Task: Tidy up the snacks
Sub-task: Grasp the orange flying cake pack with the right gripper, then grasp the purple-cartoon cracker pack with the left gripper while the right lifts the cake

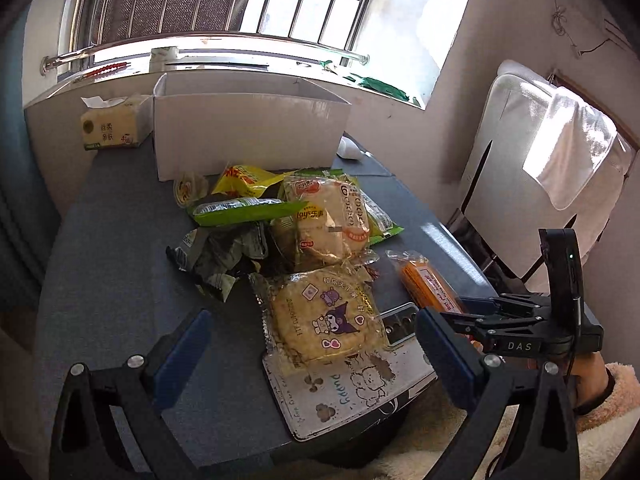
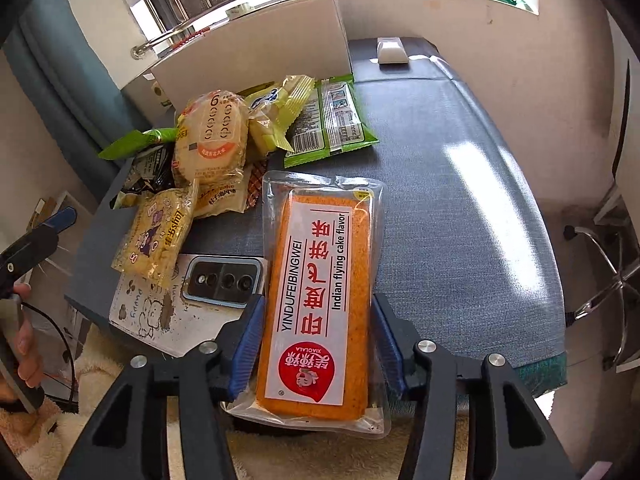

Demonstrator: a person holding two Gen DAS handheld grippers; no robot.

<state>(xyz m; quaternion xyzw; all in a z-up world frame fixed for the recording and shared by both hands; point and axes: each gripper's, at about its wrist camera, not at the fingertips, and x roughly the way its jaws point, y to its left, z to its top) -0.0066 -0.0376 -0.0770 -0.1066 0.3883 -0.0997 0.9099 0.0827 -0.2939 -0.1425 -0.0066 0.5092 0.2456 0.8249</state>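
Observation:
A pile of snack packets (image 1: 288, 224) lies on the blue-grey table (image 1: 120, 264), in front of an open white cardboard box (image 1: 248, 132). A clear packet with a purple cartoon figure (image 1: 324, 316) lies nearest, between the fingers of my left gripper (image 1: 316, 352), which is open and empty above it. My right gripper (image 2: 316, 336) has its blue pads on both sides of a long orange cake packet (image 2: 320, 292), which lies at the table's front edge. The right gripper also shows in the left wrist view (image 1: 472, 320), at the orange packet (image 1: 424, 276).
A phone (image 2: 224, 280) lies on a white illustrated pad (image 2: 160, 320) left of the orange packet. A tissue pack (image 1: 112, 124) stands left of the box. A small white object (image 2: 392, 52) sits at the far end. A chair with a white towel (image 1: 560, 148) stands to the right.

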